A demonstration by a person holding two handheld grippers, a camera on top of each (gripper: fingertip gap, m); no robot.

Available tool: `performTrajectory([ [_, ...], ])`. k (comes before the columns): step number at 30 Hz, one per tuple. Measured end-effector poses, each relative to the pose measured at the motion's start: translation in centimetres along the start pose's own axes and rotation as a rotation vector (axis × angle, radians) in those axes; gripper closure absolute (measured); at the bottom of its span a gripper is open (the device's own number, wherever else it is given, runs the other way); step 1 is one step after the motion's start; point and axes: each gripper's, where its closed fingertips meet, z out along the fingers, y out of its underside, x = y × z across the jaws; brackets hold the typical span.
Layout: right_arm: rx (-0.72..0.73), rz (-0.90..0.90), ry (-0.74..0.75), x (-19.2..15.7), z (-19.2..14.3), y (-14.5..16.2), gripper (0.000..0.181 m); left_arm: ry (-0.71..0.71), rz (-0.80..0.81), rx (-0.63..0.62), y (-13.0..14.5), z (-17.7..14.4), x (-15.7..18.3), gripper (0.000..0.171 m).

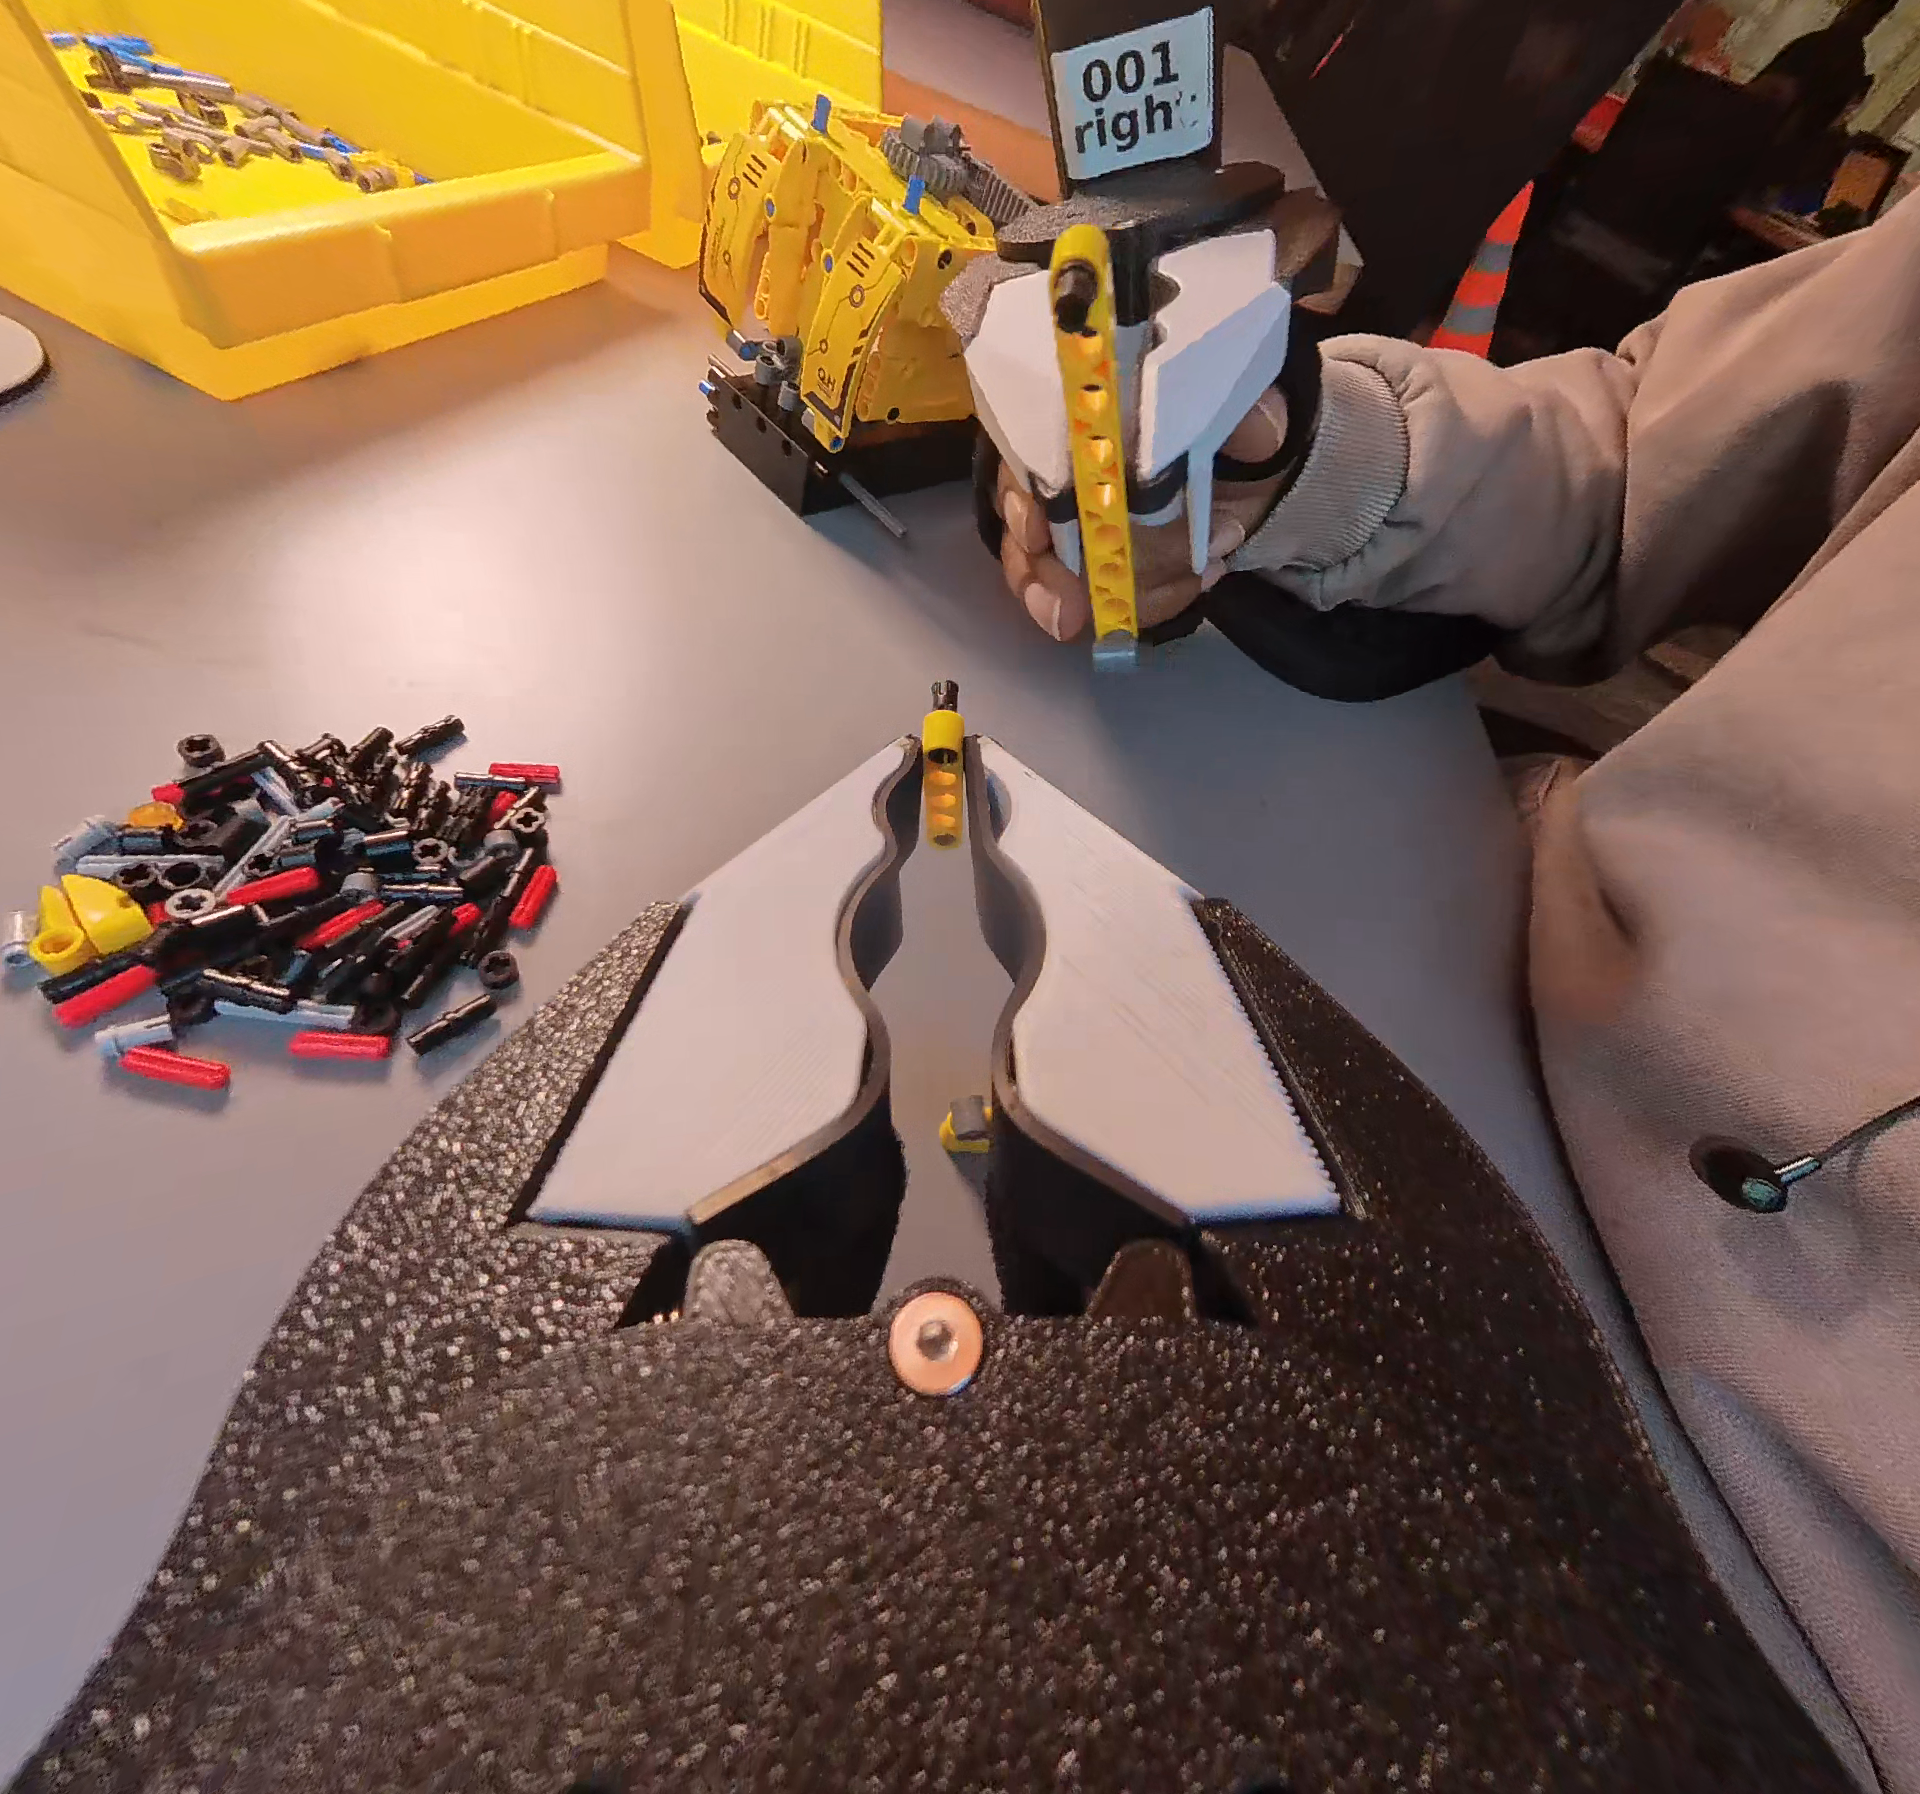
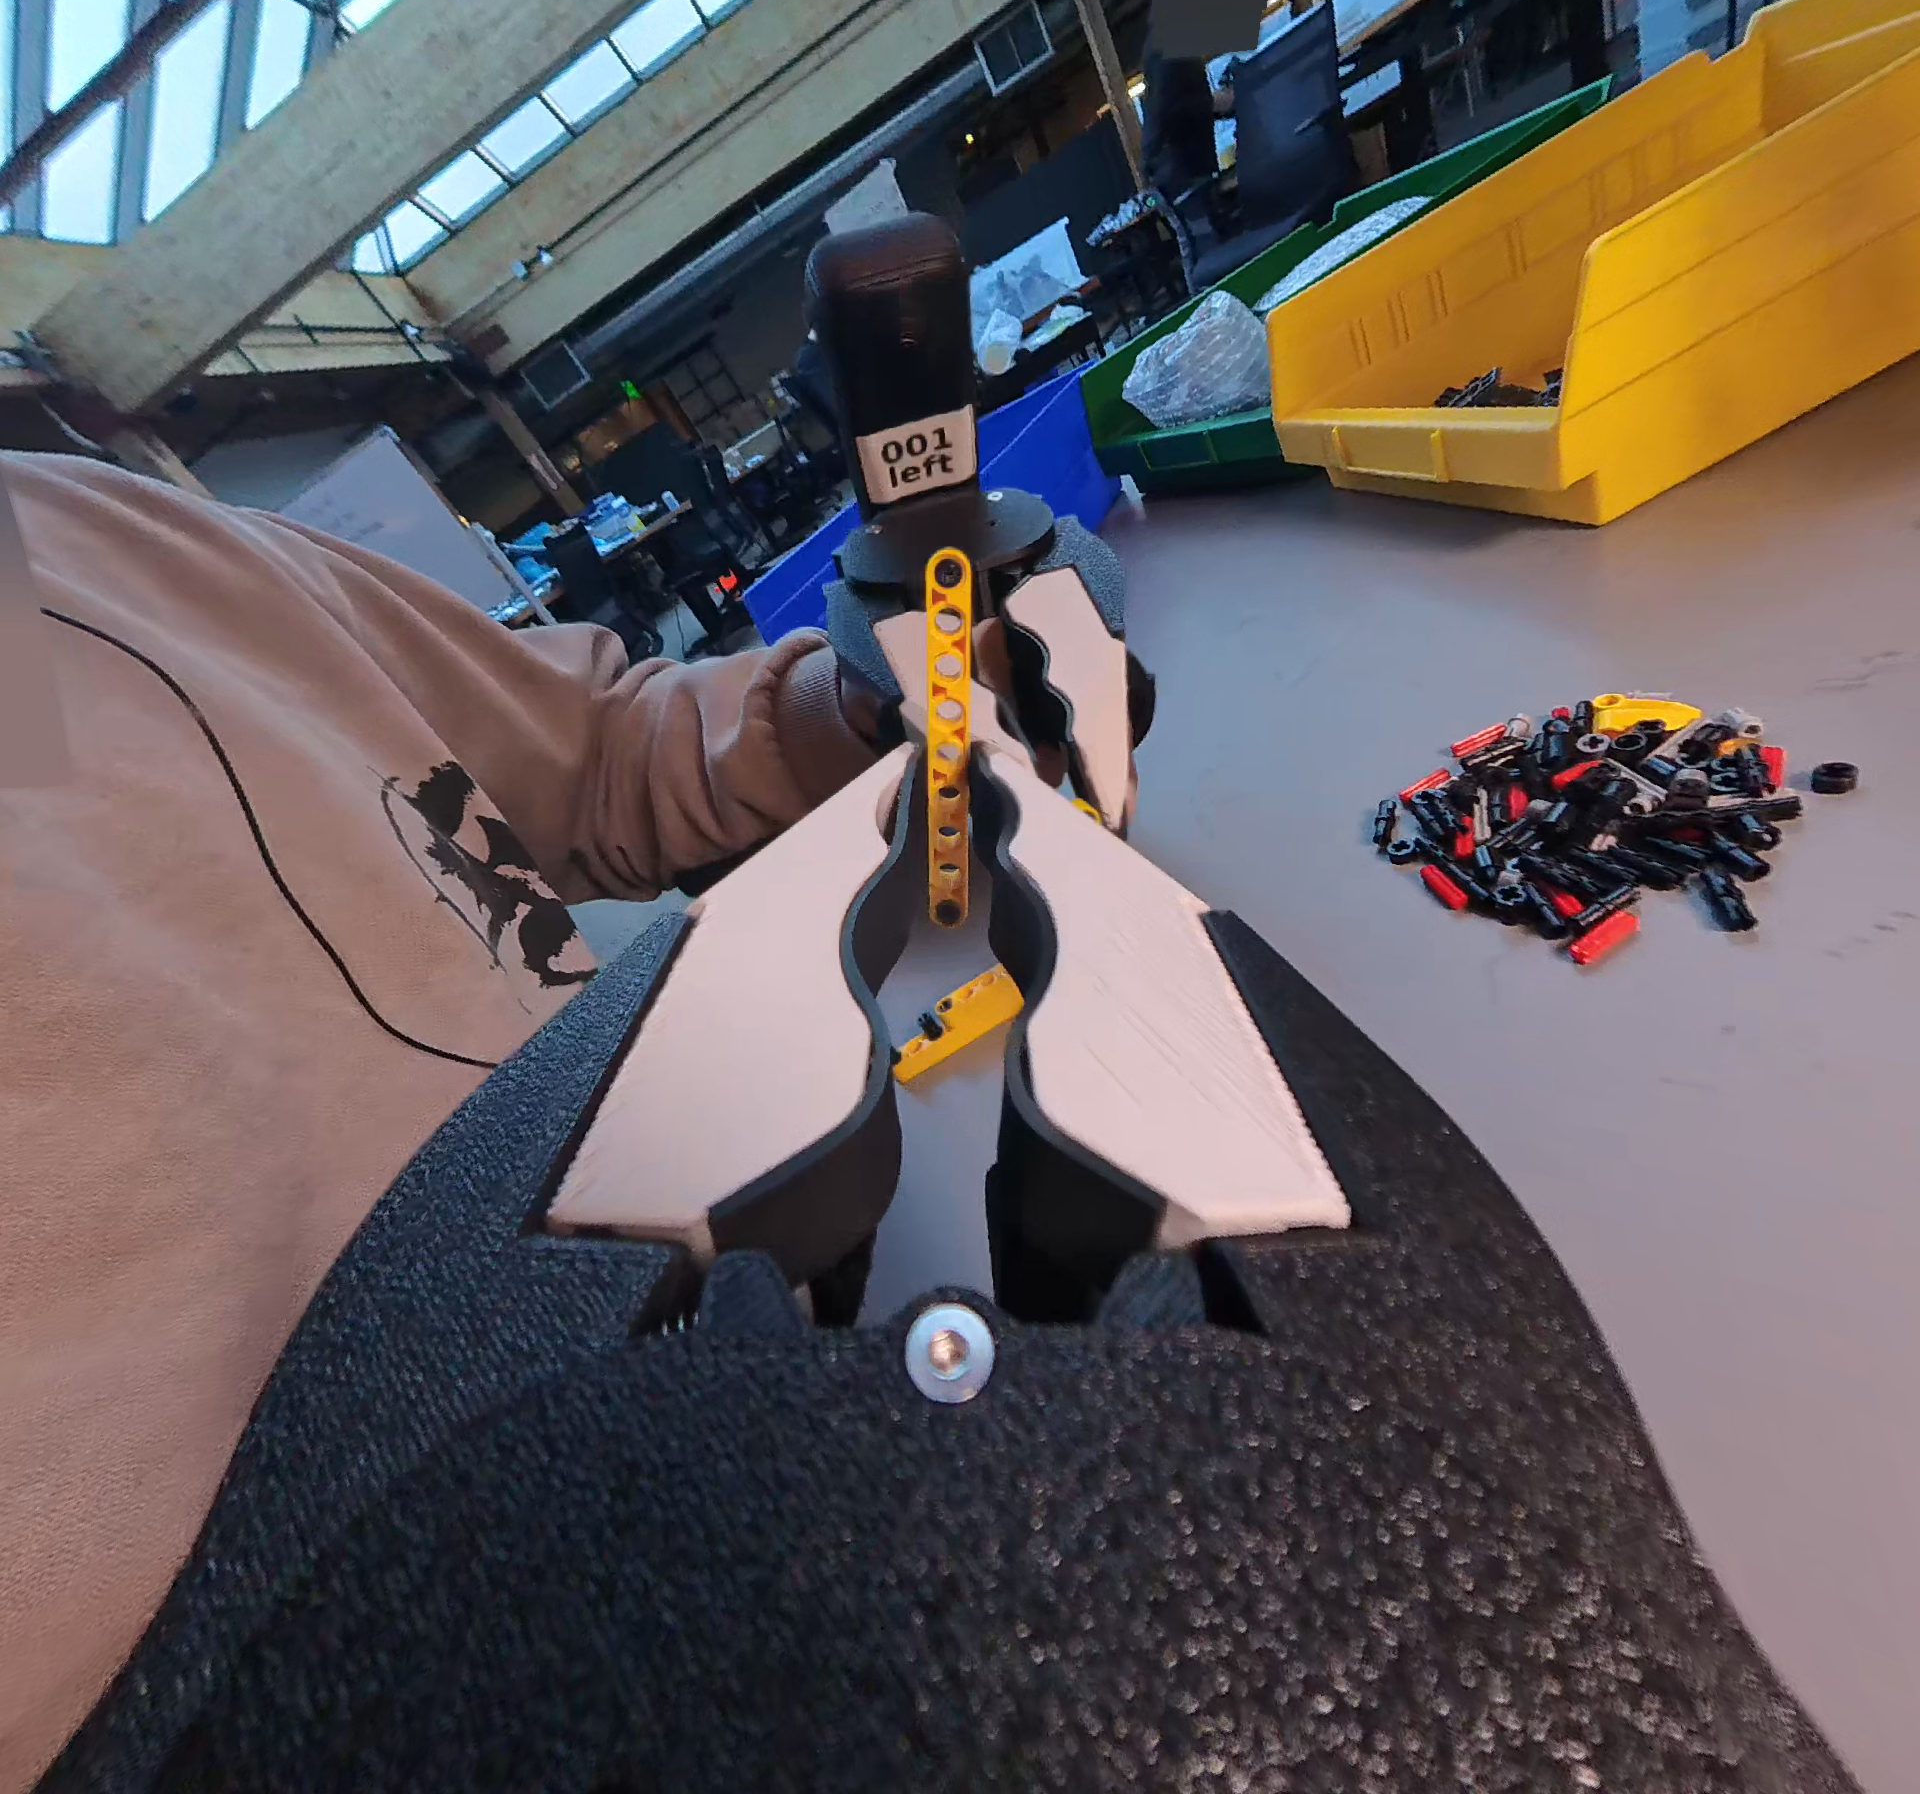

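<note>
1. One short yellow perforated beam, with one black pin at its far end, is clamped between the tips of the left tongs.
2. One long yellow perforated beam is gripped upright by the right tongs, held by a hand in a beige sleeve.
3. One small yellow piece is seen lying on the grey surface beneath the right tongs.
4. One loose pile of black, red and grey pins is spread on the surface left of the left tongs.
5. One yellow brick-built model is stood behind the right tongs.
6. Two yellow bins are set farther back; one green bin and one blue bin are seen in the right wrist view.
</note>
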Motion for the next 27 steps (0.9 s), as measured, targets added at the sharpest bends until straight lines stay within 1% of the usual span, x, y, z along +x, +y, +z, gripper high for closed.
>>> performTrajectory([
  [4, -0.099, -0.047, 0.085, 1.5, 0.2, 1.5, 0.174, -0.007, 0.011, 0.044, -0.1, -1.0, 0.5, 0.165],
  [7, -0.219, -0.094, 0.181, 3.0, 0.2, 3.4, 0.174, -0.021, 0.007, 0.078, -0.3, -1.8, 0.3, 0.165],
  [12, -0.445, -0.214, 0.354, 5.4, -0.3, 6.7, 0.174, 0.029, -0.036, 0.146, -1.1, -2.6, 0.7, 0.165],
  [15, -0.539, -0.305, 0.398, 5.9, -0.3, 7.9, 0.173, 0.038, -0.05, 0.152, -1.0, -2.5, 0.7, 0.165],
  [17, -0.528, -0.335, 0.396, 5.7, -0.1, 7.7, 0.162, 0.042, -0.039, 0.147, -0.9, -2.3, 0.9, 0.165],
  [18, -0.486, -0.341, 0.381, 5.4, 0.0, 7.0, 0.16, 0.045, -0.026, 0.15, -1.0, -2.3, 1.1, 0.165],
  [21, -0.255, -0.317, 0.236, 2.3, 0.9, 3.2, 0.138, 0.044, 0.036, 0.149, -1.1, -2.2, 1.8, 0.165],
  [22, -0.208, -0.312, 0.19, 1.3, 1.0, 2.5, 0.132, 0.046, 0.062, 0.151, -1.1, -2.1, 2.1, 0.165],
  [24, -0.18, -0.32, 0.136, 0.1, 1.4, 2.2, 0.132, 0.068, 0.102, 0.157, -1.2, -2.0, 2.9, 0.165],
  [26, -0.196, -0.343, 0.096, -0.8, 1.8, 2.9, 0.136, 0.089, 0.127, 0.157, -1.2, -1.8, 3.5, 0.165],
  [27, -0.204, -0.357, 0.088, -1.0, 2.0, 3.2, 0.141, 0.099, 0.138, 0.151, -1.1, -1.8, 3.9, 0.165],
])
